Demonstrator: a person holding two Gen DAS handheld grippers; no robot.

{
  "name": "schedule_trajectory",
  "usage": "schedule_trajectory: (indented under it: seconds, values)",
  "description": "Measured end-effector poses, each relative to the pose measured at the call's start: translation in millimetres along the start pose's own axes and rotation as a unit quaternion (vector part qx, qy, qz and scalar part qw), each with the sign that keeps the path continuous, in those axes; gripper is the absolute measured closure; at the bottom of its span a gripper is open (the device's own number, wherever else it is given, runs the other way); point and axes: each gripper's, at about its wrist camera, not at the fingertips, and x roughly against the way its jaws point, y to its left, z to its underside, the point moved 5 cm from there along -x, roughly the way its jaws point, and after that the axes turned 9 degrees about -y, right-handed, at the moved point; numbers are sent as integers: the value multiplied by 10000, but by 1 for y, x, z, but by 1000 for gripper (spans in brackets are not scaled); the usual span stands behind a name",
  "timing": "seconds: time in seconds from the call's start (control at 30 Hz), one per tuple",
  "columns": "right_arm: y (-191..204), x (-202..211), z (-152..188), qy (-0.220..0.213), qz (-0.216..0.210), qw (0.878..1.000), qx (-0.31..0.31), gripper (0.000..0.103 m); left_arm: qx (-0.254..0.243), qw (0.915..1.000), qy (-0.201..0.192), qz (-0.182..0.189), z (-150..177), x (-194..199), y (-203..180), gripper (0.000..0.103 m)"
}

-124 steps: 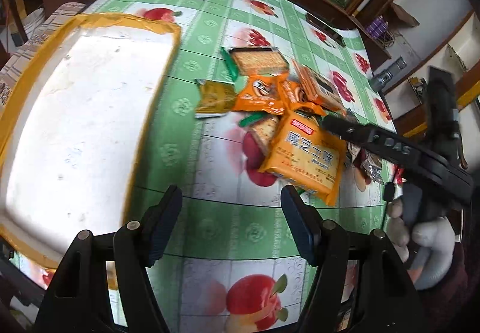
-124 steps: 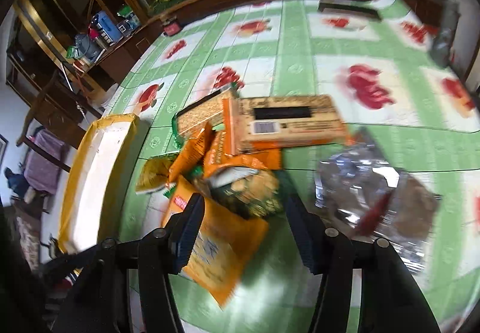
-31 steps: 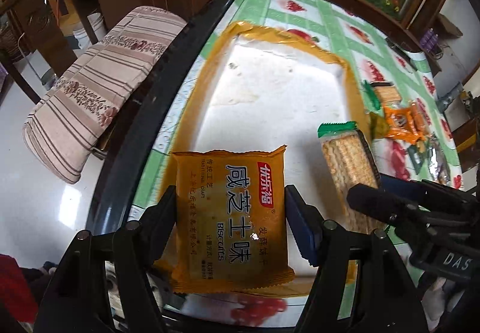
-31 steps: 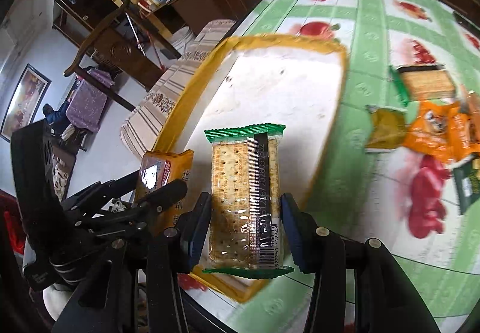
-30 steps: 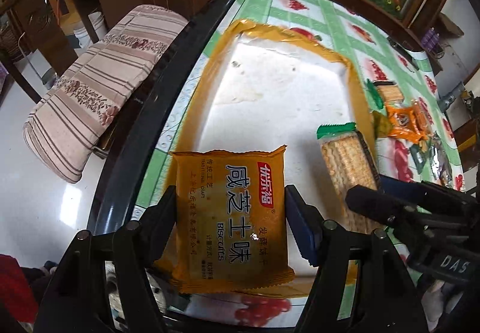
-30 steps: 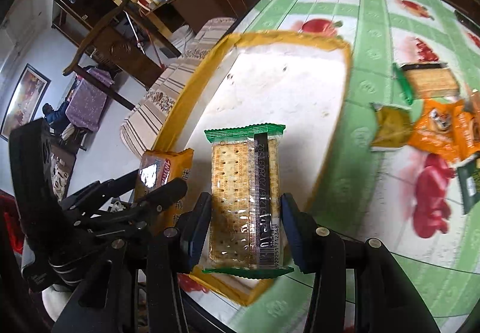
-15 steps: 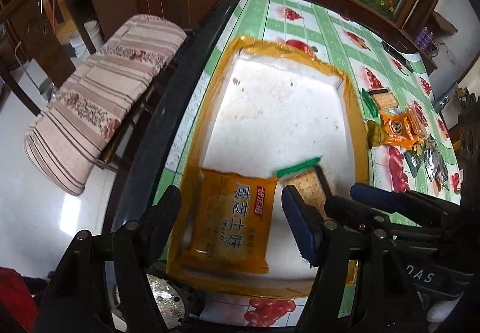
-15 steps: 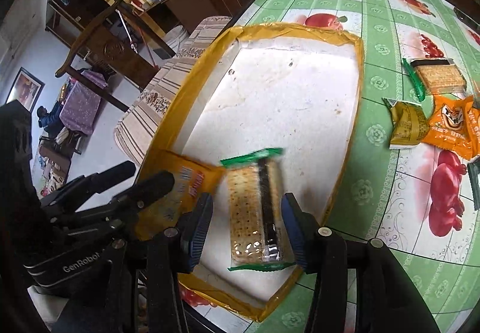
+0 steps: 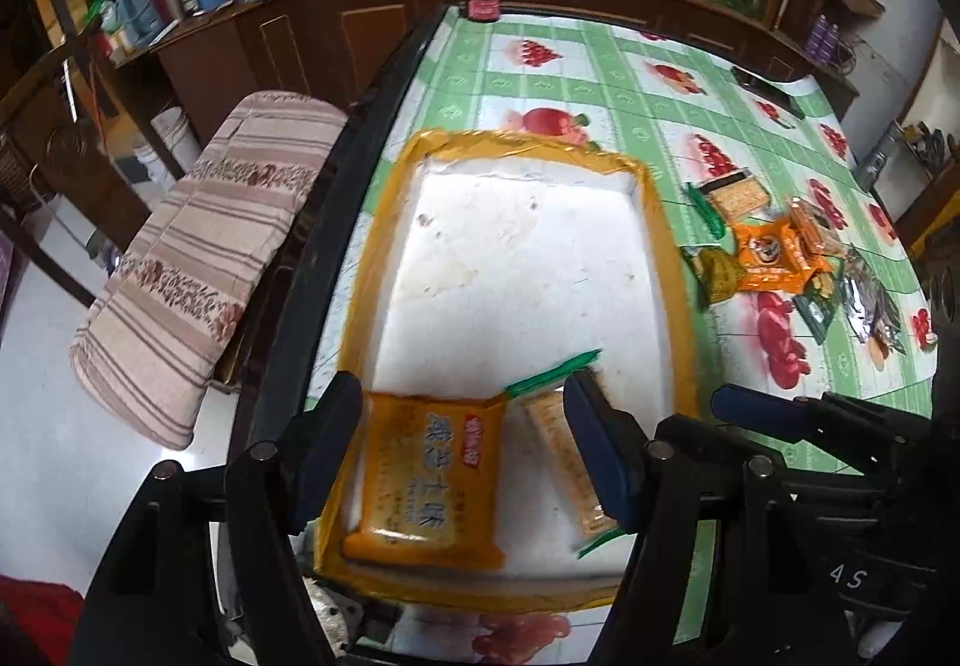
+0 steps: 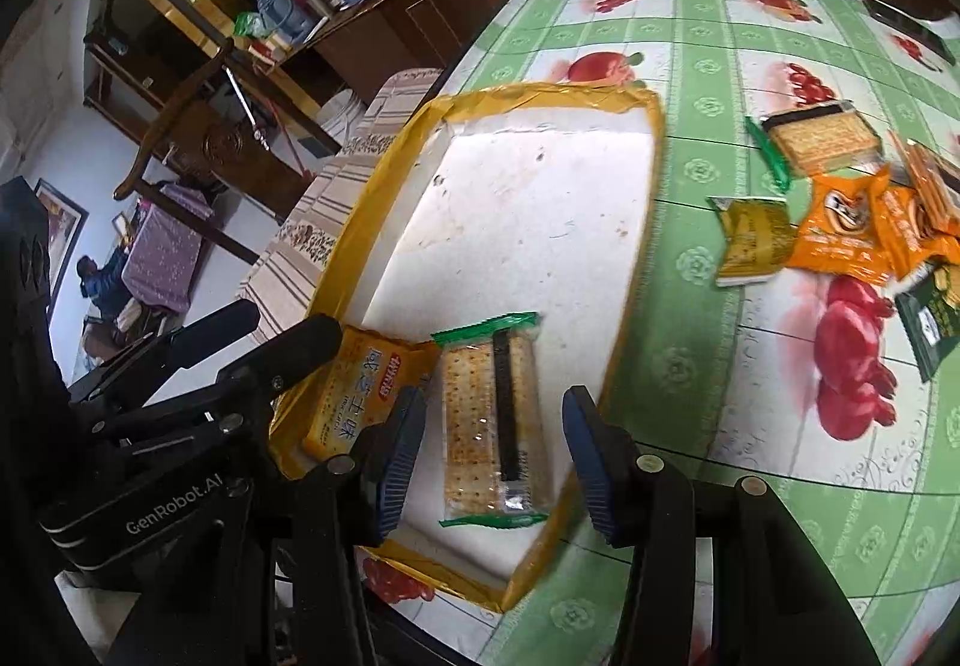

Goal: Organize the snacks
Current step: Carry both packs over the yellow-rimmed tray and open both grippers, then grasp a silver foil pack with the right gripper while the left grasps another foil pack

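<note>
The left gripper and the right gripper both hang over the near end of the yellow-rimmed tray, jaws apart and holding nothing. Below them an orange biscuit pack and a green-edged cracker pack lie flat, side by side, on the white tray floor. Farther right, more snack packets lie in a loose heap on the green fruit-print tablecloth.

My counter's green fruit-print cloth meets dark wooden cabinets; a striped cushioned bench stands beside it on pale floor.
</note>
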Motion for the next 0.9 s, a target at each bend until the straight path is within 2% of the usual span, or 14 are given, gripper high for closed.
schedule_trajectory:
  seconds: [0.17, 0.27, 0.37, 0.47, 0.57, 0.7, 0.77, 0.83, 0.9]
  values:
    - [-32, 20, 6, -138, 210, 9991, -337, 53, -56, 9986, -54, 524, -10, -1, -30, 34]
    - [-76, 41, 16, -261, 526, 9951, -790, 52, -48, 9947, 2, 1031, -14, -5, -58, 34]
    - [-125, 62, 25, -408, 843, 9867, -1330, 51, -193, 9909, 154, 1321, -10, -11, -87, 34]
    - [-176, 84, 31, -586, 1131, 9757, -1786, 51, -359, 9875, 358, 1490, -4, -18, -116, 34]
    - [-216, 102, 28, -754, 1248, 9673, -2074, 51, -211, 9842, 545, 1671, -4, -24, -136, 34]
    - [-260, 124, 19, -1022, 1442, 9574, -2283, 51, -39, 9835, 648, 1689, -7, -33, -156, 34]
    - [-284, 138, 18, -1202, 1644, 9474, -2470, 50, 40, 9817, 687, 1774, -8, -37, -166, 34]
    - [-312, 158, 16, -1468, 1957, 9316, -2690, 50, 60, 9797, 741, 1861, -8, -42, -181, 34]
    - [-332, 167, 8, -1614, 1990, 9257, -2782, 45, 48, 9784, 798, 1906, -8, -47, -194, 34]
